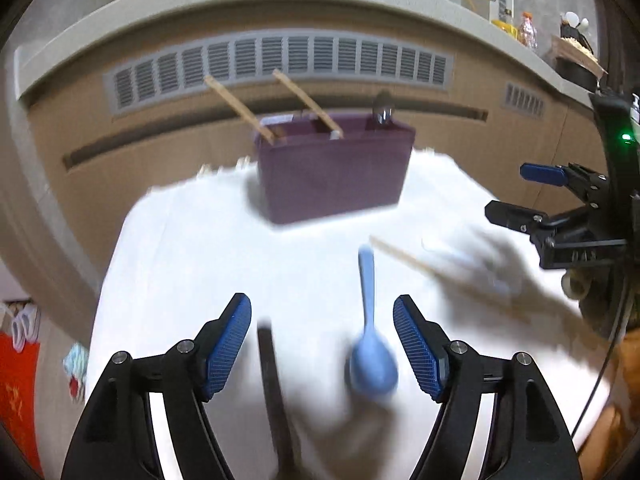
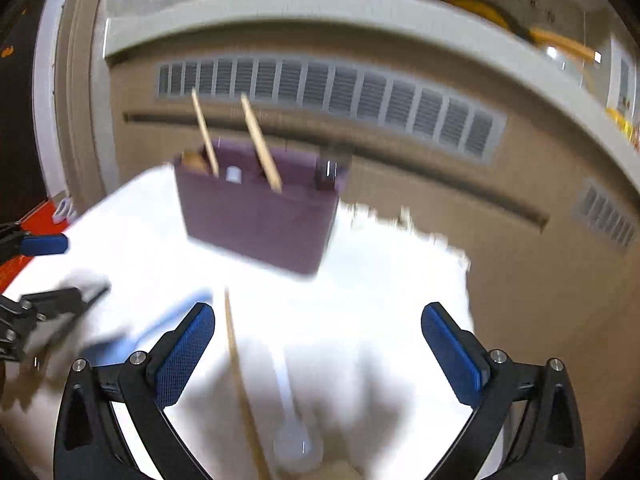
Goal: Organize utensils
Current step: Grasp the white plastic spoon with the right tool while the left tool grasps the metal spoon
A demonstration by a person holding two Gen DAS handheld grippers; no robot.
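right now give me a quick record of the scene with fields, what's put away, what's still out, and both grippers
holder: purple box standing on the white cloth
in holder: two wooden chopsticks leaning out, a metal utensil at the other end
still out: blue spoon, dark utensil, loose chopstick, clear spoon
left gripper: open, empty, blue spoon between its fingers, untouched
right gripper: open, empty, over the loose chopstick and clear spoon
image: motion blur, fine detail unclear
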